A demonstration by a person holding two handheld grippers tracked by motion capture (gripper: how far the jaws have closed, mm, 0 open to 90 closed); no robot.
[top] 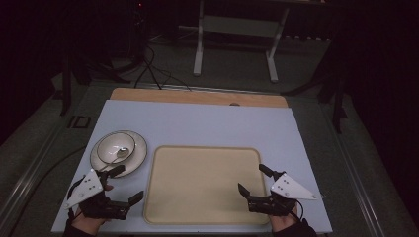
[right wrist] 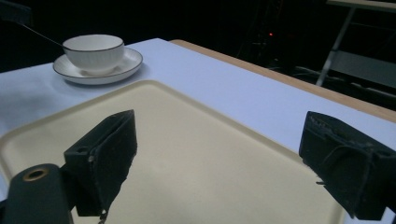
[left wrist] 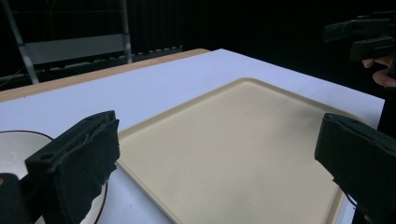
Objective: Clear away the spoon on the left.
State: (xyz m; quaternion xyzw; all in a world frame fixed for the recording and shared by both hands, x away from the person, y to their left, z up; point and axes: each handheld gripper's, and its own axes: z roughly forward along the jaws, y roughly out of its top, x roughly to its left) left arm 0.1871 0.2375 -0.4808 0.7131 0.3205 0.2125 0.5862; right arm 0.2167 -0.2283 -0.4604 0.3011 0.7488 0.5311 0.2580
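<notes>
Beige tray (top: 205, 185) lying on the white tabletop (top: 207, 123), left gripper (top: 123, 185) hovering at its left edge with fingers (left wrist: 77, 163) standing apart, right gripper (top: 254, 180) hovering over its right side, fingers apart, both empty, bowl (top: 116, 148) with spoon (top: 121, 153) sitting on a saucer (top: 141, 155) left of the tray.

Right gripper (right wrist: 219, 158) jaws wide apart, nothing between them, over beige tray (right wrist: 196, 154). Bowl (right wrist: 93, 49) on saucer (right wrist: 95, 70) far ahead-left, beyond tray.

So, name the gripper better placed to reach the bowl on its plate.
Left. The left gripper hovers open right beside the plate holding the bowl; the right gripper, also open, sits across the tray.
</notes>
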